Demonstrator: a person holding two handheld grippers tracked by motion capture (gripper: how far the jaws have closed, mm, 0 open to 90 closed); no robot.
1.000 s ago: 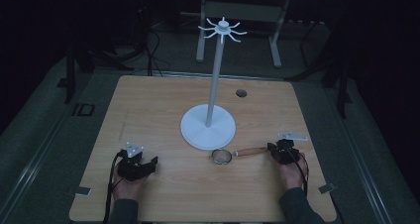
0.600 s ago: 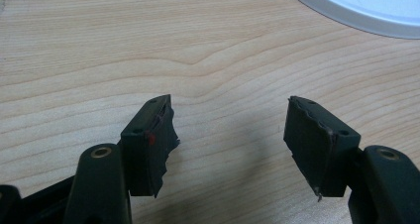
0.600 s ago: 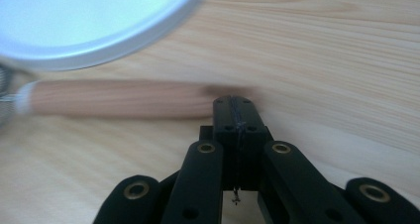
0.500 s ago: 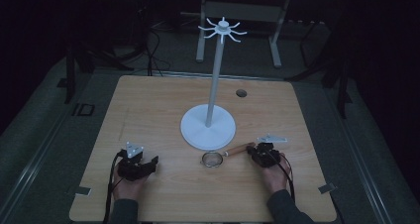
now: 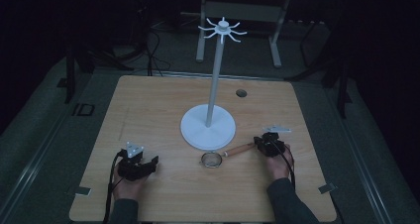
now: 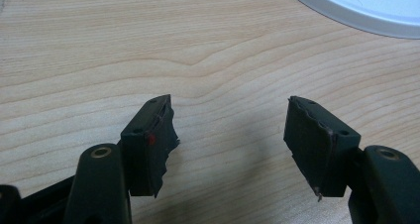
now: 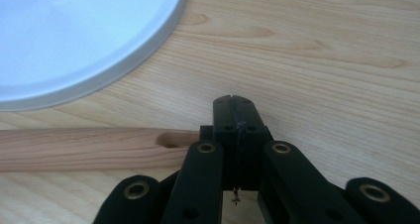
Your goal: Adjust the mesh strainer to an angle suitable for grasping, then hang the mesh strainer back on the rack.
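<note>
The right gripper (image 5: 261, 143) has its jaws clenched fully together, pad against pad, as the right gripper view shows (image 7: 233, 107). The small strainer (image 5: 212, 159) lies on the wooden table (image 5: 148, 110). Its wooden handle (image 7: 84, 147) runs away sideways from the jaws, and the handle end (the one with the slot) sits against the side of the jaws, just below their tips; whether the pads pinch any part of it cannot be told. The mesh bowl lies at the far end of the handle, away from the jaws. The white stand's round base (image 7: 74, 40) lies ahead of the jaws, near the handle.

The left gripper (image 5: 138, 164) rests on the table with its jaws released and wide apart (image 6: 230, 135); bare wood lies between them. The base rim (image 6: 356, 11) lies well ahead of them.
</note>
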